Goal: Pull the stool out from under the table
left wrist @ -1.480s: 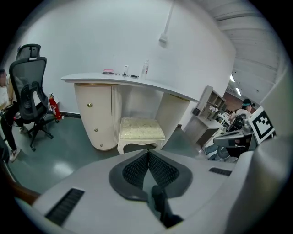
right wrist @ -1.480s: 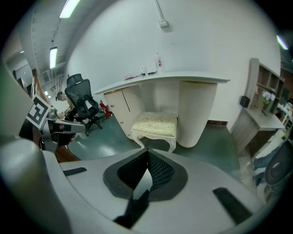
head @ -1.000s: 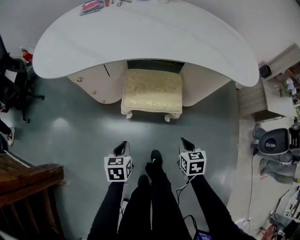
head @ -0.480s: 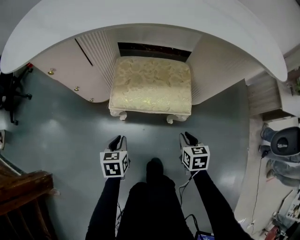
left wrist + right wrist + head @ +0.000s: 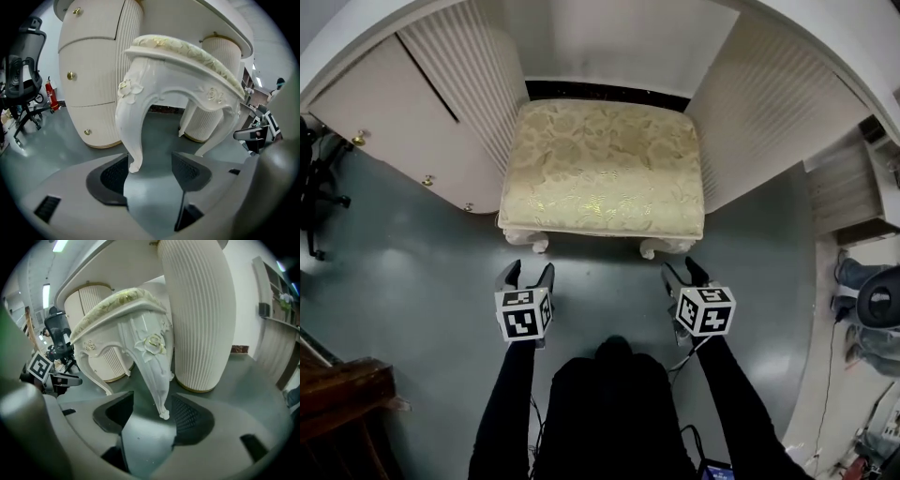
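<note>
The stool (image 5: 605, 173) has a cream brocade cushion and white carved legs, and its back half sits in the kneehole of the white table (image 5: 342, 42). My left gripper (image 5: 526, 271) is low, just short of the front left leg (image 5: 133, 126). That leg's foot stands at the jaw mouth beside the left pad (image 5: 112, 176). My right gripper (image 5: 685, 270) faces the front right leg (image 5: 157, 380), whose foot stands close to the right pad (image 5: 187, 416). Both pairs of jaws have just been opening. They stand wide, and no pad presses on a leg.
A drawer pedestal with gold knobs (image 5: 394, 122) flanks the stool on the left and a ribbed pedestal (image 5: 759, 112) on the right. An office chair (image 5: 319, 187) stands far left, dark wooden furniture (image 5: 337, 394) at lower left, and shelving (image 5: 853, 178) at right. The person's legs (image 5: 600, 403) are behind the grippers.
Both grippers have come down and forward to the stool's front legs. Their jaws went from shut to wide open. The stool fills more of the head view.
</note>
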The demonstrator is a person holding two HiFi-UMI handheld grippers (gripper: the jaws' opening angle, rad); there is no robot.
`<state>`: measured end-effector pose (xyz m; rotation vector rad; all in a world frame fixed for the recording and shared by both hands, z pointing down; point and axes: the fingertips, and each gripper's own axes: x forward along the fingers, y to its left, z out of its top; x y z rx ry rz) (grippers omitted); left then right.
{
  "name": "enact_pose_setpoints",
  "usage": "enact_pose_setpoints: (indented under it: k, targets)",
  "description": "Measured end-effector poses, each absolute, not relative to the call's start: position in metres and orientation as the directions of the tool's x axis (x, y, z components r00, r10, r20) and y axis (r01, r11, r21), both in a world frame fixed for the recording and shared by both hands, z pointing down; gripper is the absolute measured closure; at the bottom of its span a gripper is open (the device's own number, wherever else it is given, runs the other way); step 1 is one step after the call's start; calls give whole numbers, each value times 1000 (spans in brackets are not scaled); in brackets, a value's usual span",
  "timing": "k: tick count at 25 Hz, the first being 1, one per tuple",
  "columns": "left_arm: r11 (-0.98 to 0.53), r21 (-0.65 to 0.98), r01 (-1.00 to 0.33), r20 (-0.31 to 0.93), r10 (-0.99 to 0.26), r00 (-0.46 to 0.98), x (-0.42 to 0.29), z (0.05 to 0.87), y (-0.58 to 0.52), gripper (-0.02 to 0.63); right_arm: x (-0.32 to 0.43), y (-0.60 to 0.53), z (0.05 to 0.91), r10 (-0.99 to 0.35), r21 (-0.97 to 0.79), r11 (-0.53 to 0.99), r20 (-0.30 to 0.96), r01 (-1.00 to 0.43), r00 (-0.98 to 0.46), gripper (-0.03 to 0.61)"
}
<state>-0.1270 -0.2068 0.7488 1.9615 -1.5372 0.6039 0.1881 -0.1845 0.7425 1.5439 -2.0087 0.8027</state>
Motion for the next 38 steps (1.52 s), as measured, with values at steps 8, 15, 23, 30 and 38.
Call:
enact_pose_setpoints:
  k: [8,15,23,30,38]
  targets:
    - [-105,216,-971,632,-742,221,-147,787,-244,313,192,-209,762,-759,-175,189,598,-966,-257,314]
    - [-117,187,-975,600,-773,207,-149,787,-273,313,180,-232,764,-793,-175,205,547,-963,-268,314]
    - [-147,122,-982,570,-799,191,-152,779,-295,336,179,-254,760,-820,-148,223,506,-963,-268,337]
    - [-169,90,-981,566,-802,190,-148,777,-296,413,180,-254,767,-825,-87,249,503,-965,-258,368]
    - [-170,95,-981,584,-789,193,-149,777,-291,415,181,-252,767,-812,-70,247,529,-966,-246,373]
